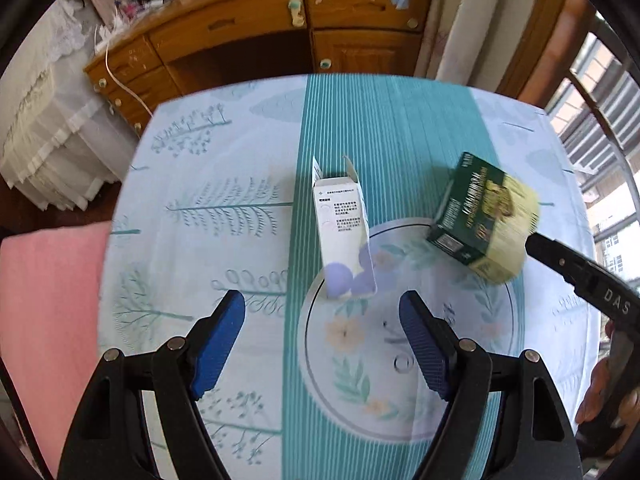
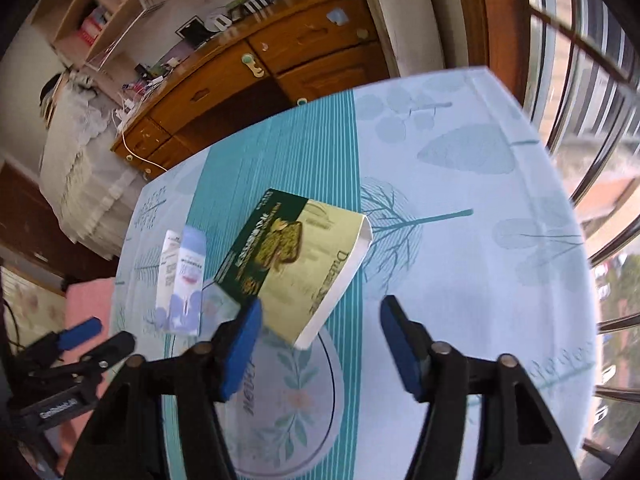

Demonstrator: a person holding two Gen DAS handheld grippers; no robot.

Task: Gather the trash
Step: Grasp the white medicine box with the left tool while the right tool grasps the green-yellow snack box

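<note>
Both tongs gaping and empty: left tongs point(image 1: 322, 308) face white carton point(image 1: 346, 236) at twelve o'clock, right tongs point(image 2: 320, 314) straddling green box point(image 2: 296, 264) on bench point(image 1: 192, 148); I should centre before squeezing.

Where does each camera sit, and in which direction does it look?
Left wrist: on the left gripper, looking steeply down at the white carton on the tablecloth; its open blue fingers and a hand show.
Right wrist: on the right gripper, looking down at the green box; its fingers are apart, not pressing the box.
Shared: both cartons, the tablecloth, the wooden desk, and each other's gripper.
</note>
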